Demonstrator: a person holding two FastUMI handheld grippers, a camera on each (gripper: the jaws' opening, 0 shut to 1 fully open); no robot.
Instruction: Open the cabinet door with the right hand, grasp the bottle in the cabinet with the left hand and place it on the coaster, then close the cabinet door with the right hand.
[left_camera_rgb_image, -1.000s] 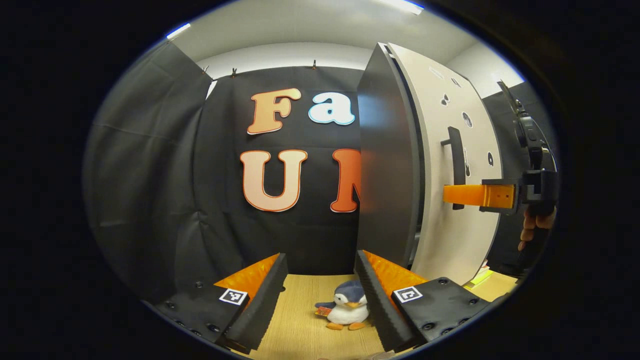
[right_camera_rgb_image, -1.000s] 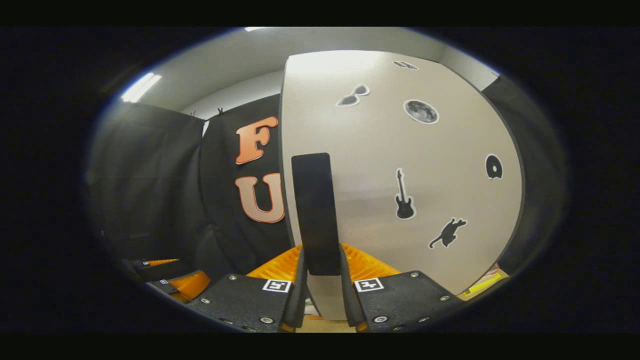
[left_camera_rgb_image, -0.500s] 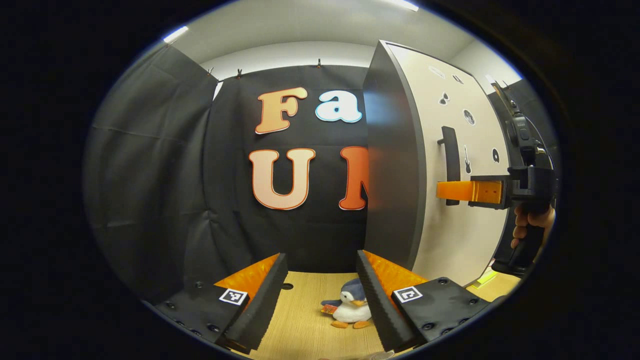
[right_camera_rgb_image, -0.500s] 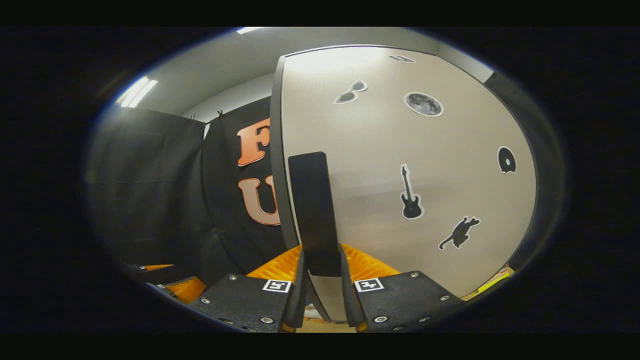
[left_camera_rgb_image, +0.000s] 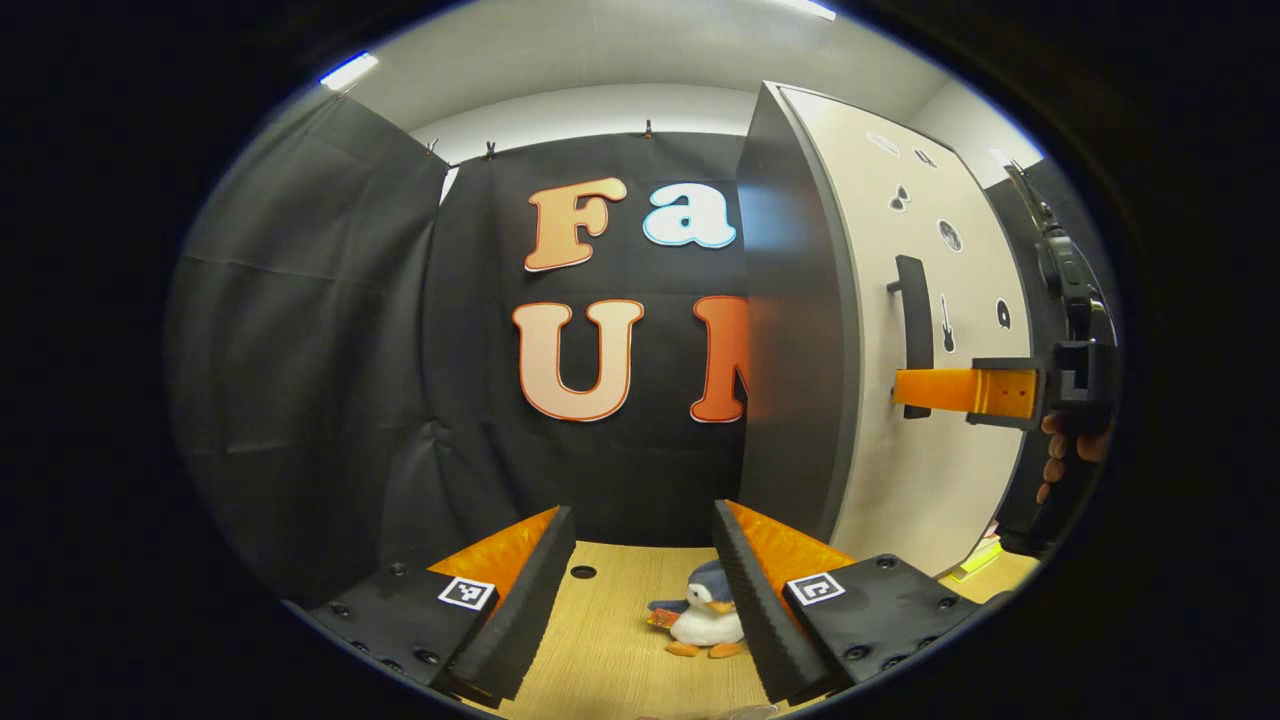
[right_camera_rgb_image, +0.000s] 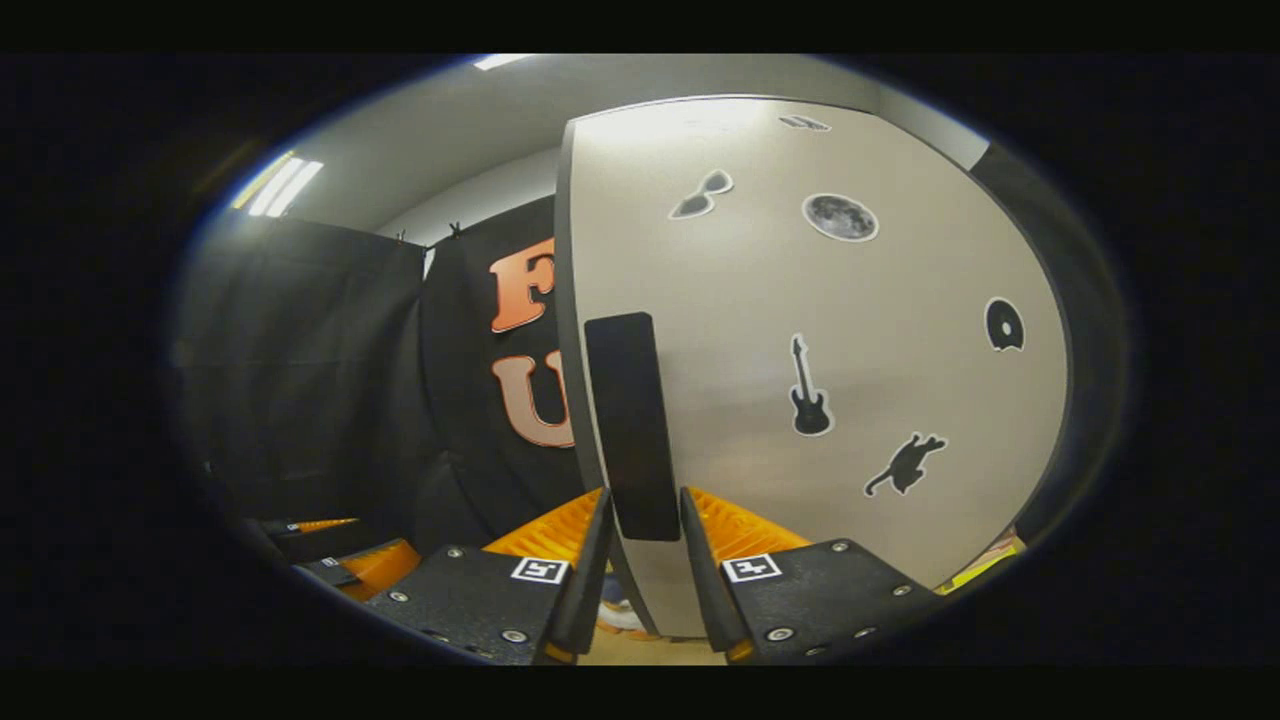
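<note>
Since the earlier frame, the right gripper (right_camera_rgb_image: 645, 560) fingers have spread slightly off the handle (right_camera_rgb_image: 632, 425), so it is released. Cabinet door (left_camera_rgb_image: 900, 330) stands nearly closed. Left gripper (left_camera_rgb_image: 640, 590) hangs released above the table (left_camera_rgb_image: 600, 640).

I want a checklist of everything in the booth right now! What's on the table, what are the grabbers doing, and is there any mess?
Surface: wooden table, with a small round hole in it.
Job's things: cabinet door with black stickers; its black handle stands upright. Bottle and coaster: nothing seen.
Clutter: toy penguin on the table; yellow item at the door's foot.
Grippers: left hand-held gripper open, above the table. Right hand-held gripper, its fingers on either side of the handle with small gaps; a hand holds it.
Cables: nothing seen.
Surroundings: black cloth wall, ceiling lights.
</note>
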